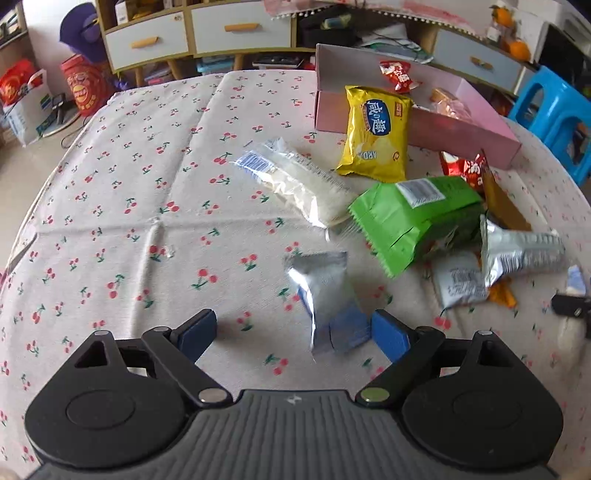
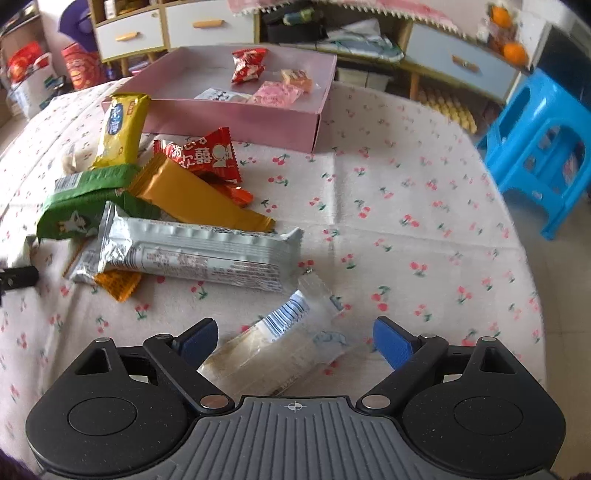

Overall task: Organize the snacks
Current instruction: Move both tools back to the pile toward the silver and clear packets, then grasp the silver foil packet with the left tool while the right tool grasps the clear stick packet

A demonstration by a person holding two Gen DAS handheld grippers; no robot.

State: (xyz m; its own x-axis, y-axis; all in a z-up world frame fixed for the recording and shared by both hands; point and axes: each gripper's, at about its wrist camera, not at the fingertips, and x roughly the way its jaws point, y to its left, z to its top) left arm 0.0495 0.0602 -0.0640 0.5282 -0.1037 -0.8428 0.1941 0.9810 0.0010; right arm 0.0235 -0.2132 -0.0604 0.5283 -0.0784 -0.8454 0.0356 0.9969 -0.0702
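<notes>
My left gripper [image 1: 293,338] is open over the cherry-print tablecloth; a small silver-and-blue packet [image 1: 327,295] lies between its fingers, nearer the right one. My right gripper [image 2: 295,341] is open around a clear-wrapped snack with a barcode [image 2: 280,341] that lies on the cloth. A pink box [image 2: 258,122] at the back holds red [image 2: 248,64] and pink [image 2: 275,92] candies. A pile of packets lies in front of it: yellow [image 1: 378,134], green [image 1: 413,221], red [image 2: 208,155], orange-brown [image 2: 199,195] and a long silver bar [image 2: 192,254]. Another clear-wrapped snack [image 1: 295,181] lies left of the pile.
A blue plastic stool [image 2: 539,147] stands past the table's right edge. A shelf unit with white drawers [image 1: 195,33] runs along the back wall. Red bags [image 1: 83,85] sit on the floor at the left. The other gripper's black tip [image 2: 18,277] shows at the left edge.
</notes>
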